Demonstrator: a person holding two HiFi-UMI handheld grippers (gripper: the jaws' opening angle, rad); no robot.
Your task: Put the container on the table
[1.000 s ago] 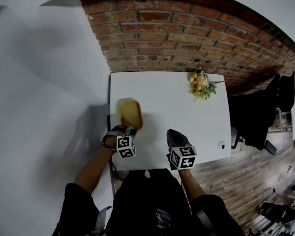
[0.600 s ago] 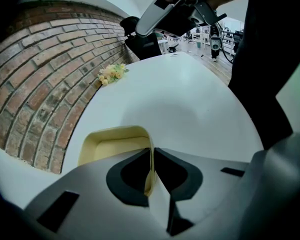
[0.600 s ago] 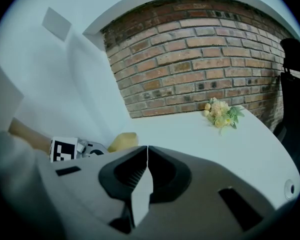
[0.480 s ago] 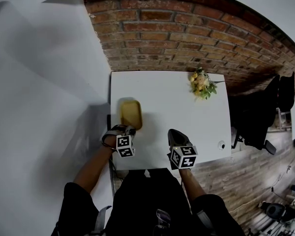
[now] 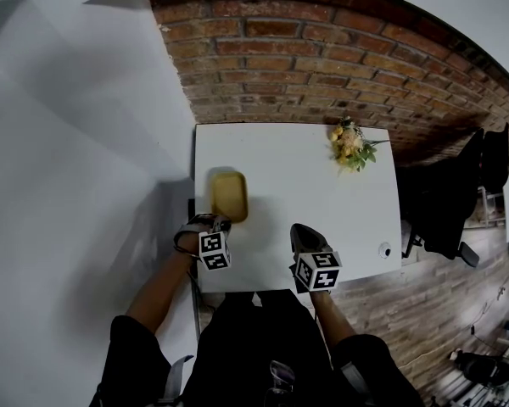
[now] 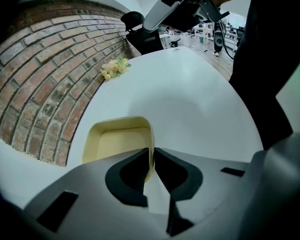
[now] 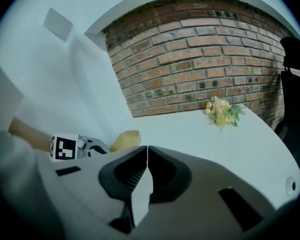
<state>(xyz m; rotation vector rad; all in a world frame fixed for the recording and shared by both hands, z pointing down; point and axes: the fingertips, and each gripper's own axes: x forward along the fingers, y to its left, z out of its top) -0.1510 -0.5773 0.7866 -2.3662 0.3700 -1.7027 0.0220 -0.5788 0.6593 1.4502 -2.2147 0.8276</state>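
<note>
L gripper [image 6: 152, 151] jaws pinch near rim of yellow container [image 6: 117, 141], which sits at near-left part of white table [image 5: 305, 176]. R gripper [image 7: 147, 149] jaws closed, nothing betw. them, over table's near edge. Flowers [image 5: 348, 145] at far right, well apart.

near end of container [image 6: 117, 141] hidden behind left tongs [image 6: 152, 153], small round object [image 5: 383, 250] at table [image 5: 305, 185] edge unidentifiable

We can read no words, numbers or brand names anywhere. The cubes on the left gripper [image 5: 220, 221] and the right gripper [image 5: 299, 228] bear only black-and-white square markers, without letters or digits.
</note>
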